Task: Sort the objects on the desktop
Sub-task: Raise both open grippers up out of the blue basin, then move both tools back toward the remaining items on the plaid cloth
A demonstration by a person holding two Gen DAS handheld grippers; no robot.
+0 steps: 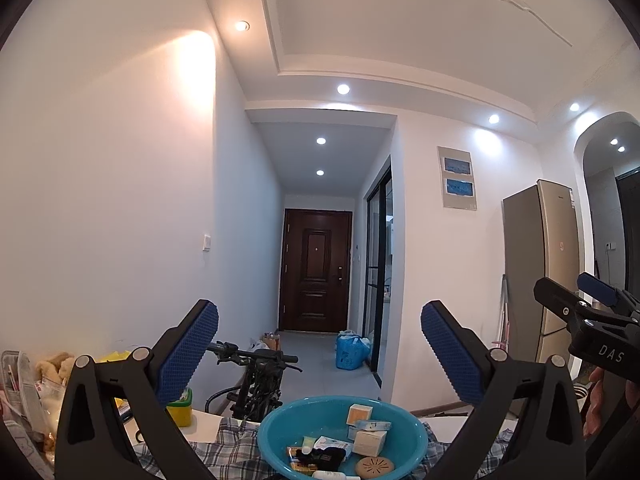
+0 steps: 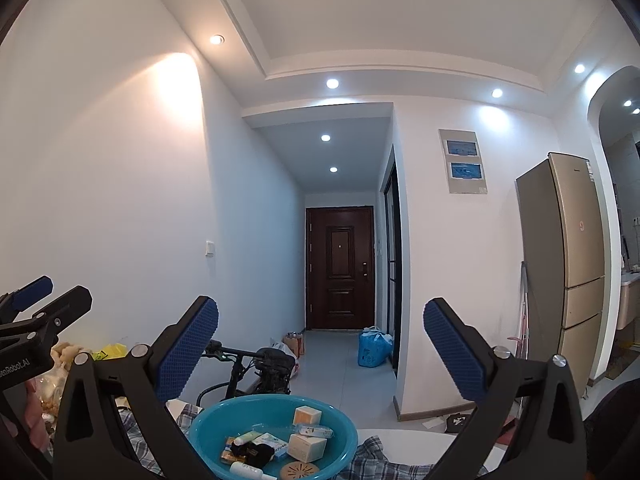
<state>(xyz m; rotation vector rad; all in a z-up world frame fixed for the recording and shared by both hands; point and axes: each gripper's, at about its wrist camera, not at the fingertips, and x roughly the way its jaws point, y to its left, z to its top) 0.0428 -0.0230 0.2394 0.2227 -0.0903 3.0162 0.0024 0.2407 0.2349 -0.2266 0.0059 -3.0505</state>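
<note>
**Grippers poised above a loaded basin, sorting yet to begin**

Raised side by side over a teal basin (image 1: 342,436) of small desktop items, both tilted toward the hallway rather than down at the work. Left gripper (image 1: 319,354) with fingers spread wide, nothing between the blue pads (image 1: 188,354). Right gripper (image 2: 321,350) likewise spread wide and empty. Inside the basin: a small cream box (image 1: 359,414), a larger white carton (image 1: 370,442), a flat blue-and-white packet (image 1: 374,425), a little white tube (image 1: 307,445), something black (image 1: 324,458) lying over a yellow packet (image 1: 298,467), and a round tan disc (image 1: 374,467) at the near rim. Beneath the basin, a plaid cloth (image 1: 236,446) on a white tabletop (image 1: 204,426); left of the basin, a yellow-green tub (image 1: 180,408); beyond the basin, a bicycle (image 1: 256,376) and a dark door (image 1: 316,270) at the corridor's end.

Judged an opening step: no item gripped, everything heaped together in the basin. Next move likely a downward pitch of one gripper toward the basin, then a close on a single piece. Cartons an easier first target than the flat disc or the tangled black item. No sorting destination in view.
</note>
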